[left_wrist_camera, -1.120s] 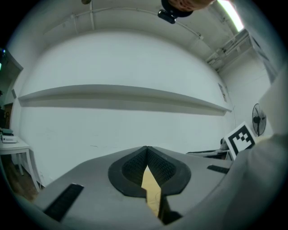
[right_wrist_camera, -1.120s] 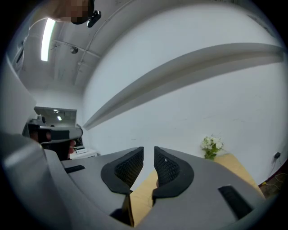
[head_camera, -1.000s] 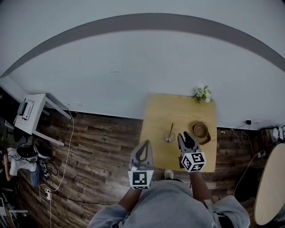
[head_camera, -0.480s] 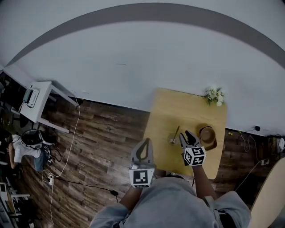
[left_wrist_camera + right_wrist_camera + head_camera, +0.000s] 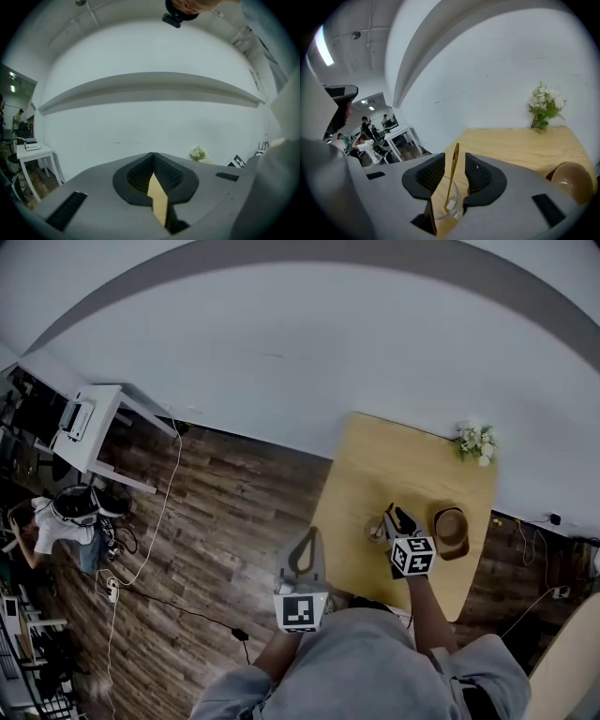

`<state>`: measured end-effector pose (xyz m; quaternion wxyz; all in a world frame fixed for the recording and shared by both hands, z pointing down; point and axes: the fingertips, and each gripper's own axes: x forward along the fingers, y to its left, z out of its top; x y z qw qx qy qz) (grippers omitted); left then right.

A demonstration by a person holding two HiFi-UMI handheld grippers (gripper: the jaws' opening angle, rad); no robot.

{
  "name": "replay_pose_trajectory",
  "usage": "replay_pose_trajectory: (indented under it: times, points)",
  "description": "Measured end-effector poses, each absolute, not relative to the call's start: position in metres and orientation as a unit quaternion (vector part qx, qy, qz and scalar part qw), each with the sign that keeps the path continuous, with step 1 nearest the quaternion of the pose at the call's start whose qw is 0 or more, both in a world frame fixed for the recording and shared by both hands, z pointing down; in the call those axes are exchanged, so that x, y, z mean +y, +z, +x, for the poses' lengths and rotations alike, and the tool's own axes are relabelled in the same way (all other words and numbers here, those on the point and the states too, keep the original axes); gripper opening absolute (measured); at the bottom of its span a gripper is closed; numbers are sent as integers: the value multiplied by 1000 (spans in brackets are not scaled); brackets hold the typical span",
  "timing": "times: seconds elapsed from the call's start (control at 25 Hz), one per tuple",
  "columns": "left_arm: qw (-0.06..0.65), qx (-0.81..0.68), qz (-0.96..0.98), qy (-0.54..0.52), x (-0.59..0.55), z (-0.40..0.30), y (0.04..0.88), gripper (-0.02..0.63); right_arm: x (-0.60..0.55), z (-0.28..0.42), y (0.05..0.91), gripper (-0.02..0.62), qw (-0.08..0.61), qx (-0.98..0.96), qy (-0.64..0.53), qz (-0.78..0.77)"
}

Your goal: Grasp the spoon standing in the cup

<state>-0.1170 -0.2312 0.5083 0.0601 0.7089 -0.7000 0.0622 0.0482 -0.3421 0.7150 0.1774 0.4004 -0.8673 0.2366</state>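
Wood planks, dark, make up the floor (image 5: 216,521) beside a pale wooden bench (image 5: 412,460) set against a white wall (image 5: 281,362). The left gripper (image 5: 303,545) hangs over the floor off the bench's edge, well apart from everything on it. Its fingers (image 5: 136,176) are pressed together at the tips with nothing between them. The right gripper (image 5: 399,517) reaches over the bench, its fingers (image 5: 430,174) spread wide. A brown bowl (image 5: 451,530) sits just beside it, and white flowers (image 5: 476,441) stand at the far corner. A clear cup (image 5: 449,202) stands on the bench below the right fingers. The gold spoon (image 5: 452,176) stands in it, its handle rising between those fingers and touching neither.
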Motion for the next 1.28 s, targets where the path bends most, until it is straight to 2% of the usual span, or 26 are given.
replay_pose_trajectory:
  times: [0.2, 0.32, 0.52, 0.8, 1.28]
  points:
    - [60, -716, 692, 70, -221, -132, 510, 2, -350, 42, 730, 96, 199, -862, 235, 403]
    - [59, -727, 680, 71, -212, -142, 509, 2, -348, 40, 733, 43, 208, -859, 226, 409]
    - [55, -736, 672, 67, -202, -153, 506, 2, -345, 34, 718, 2, 191, -864, 204, 419]
    - [49, -724, 685, 58, -191, -148, 500, 2, -332, 35, 682, 2, 163, -869, 167, 436]
    - [37, -686, 725, 43, -171, -129, 493, 2, -297, 54, 589, 2, 69, -869, 124, 474]
